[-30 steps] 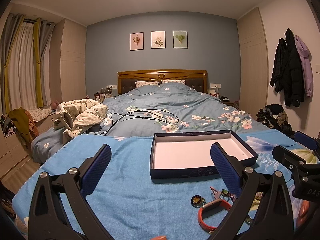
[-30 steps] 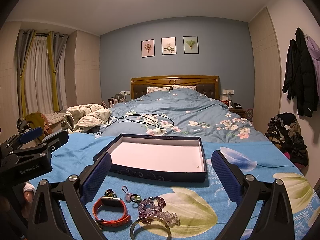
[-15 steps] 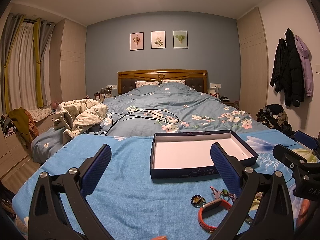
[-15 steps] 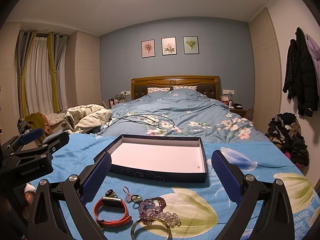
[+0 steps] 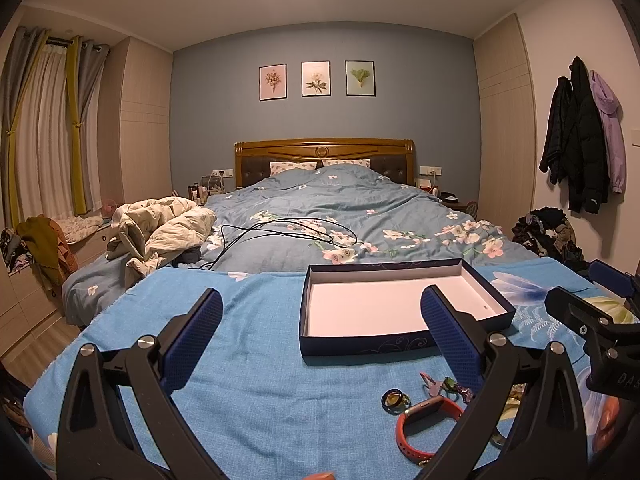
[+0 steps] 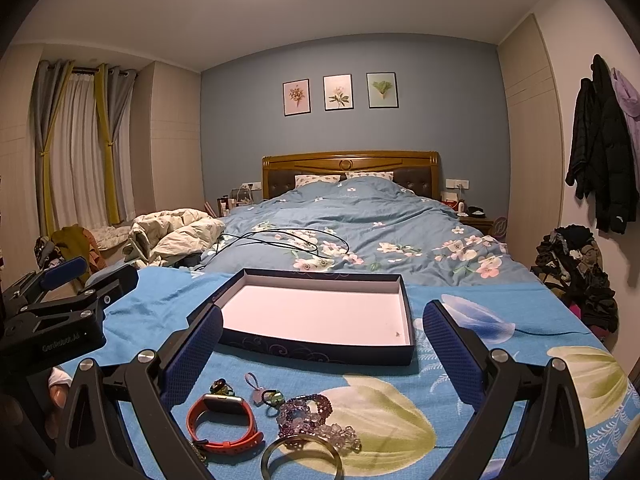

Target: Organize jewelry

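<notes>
Beaded bracelet (image 6: 306,410) just below wide-apart right hand-held gripper (image 6: 322,342), seemingly untouched.

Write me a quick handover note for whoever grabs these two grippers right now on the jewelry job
Left gripper: open, holding nothing, hovering over the blue cloth.
Right gripper: open, holding nothing, aimed at the jewelry pile.
The navy box sits open on the cloth; nothing in it but a tiny speck.
On the cloth in front of the box: red watch band, dark ring, small pink-and-green charm, purple bead bracelet, clear bead bracelet, metal bangle.
Done: nothing moved yet.
Left: every piece still has to go into the box.
</notes>
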`<state>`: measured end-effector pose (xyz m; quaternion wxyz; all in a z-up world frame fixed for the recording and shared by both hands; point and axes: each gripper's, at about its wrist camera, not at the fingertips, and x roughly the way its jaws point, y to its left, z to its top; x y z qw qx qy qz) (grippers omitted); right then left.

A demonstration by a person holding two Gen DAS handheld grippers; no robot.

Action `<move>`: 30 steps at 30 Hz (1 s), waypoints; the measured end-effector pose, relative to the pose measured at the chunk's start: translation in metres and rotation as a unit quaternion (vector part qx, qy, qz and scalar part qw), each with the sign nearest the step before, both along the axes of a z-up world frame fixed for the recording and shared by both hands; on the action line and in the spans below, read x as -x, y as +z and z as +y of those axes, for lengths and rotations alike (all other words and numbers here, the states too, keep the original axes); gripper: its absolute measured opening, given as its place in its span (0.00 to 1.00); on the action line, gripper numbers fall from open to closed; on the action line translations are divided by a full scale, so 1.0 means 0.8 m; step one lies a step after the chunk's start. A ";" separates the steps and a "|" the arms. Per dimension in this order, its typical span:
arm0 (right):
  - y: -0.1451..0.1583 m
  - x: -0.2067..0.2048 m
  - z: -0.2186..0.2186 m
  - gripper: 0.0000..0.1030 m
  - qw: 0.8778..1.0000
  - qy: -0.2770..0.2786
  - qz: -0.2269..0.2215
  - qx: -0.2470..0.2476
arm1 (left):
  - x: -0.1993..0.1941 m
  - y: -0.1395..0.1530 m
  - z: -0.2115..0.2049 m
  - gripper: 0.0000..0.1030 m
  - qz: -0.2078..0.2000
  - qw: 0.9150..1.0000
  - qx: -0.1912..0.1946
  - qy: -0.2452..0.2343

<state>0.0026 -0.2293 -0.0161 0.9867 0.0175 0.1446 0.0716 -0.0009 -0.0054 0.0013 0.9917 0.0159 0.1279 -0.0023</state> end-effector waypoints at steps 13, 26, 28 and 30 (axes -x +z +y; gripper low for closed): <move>-0.002 -0.002 0.000 0.94 1.000 0.002 0.002 -0.001 | 0.000 0.000 0.000 0.95 0.000 1.000 0.000 0.000; -0.007 -0.003 -0.003 0.94 1.000 0.003 0.006 -0.004 | 0.001 -0.008 -0.002 0.95 0.006 1.000 -0.002 -0.005; -0.009 -0.003 -0.005 0.94 1.000 0.003 0.009 -0.005 | -0.001 -0.010 -0.002 0.95 0.010 1.000 -0.002 -0.008; -0.010 -0.002 -0.006 0.94 1.000 0.002 0.012 -0.003 | -0.005 -0.014 -0.002 0.95 0.017 1.000 -0.001 -0.016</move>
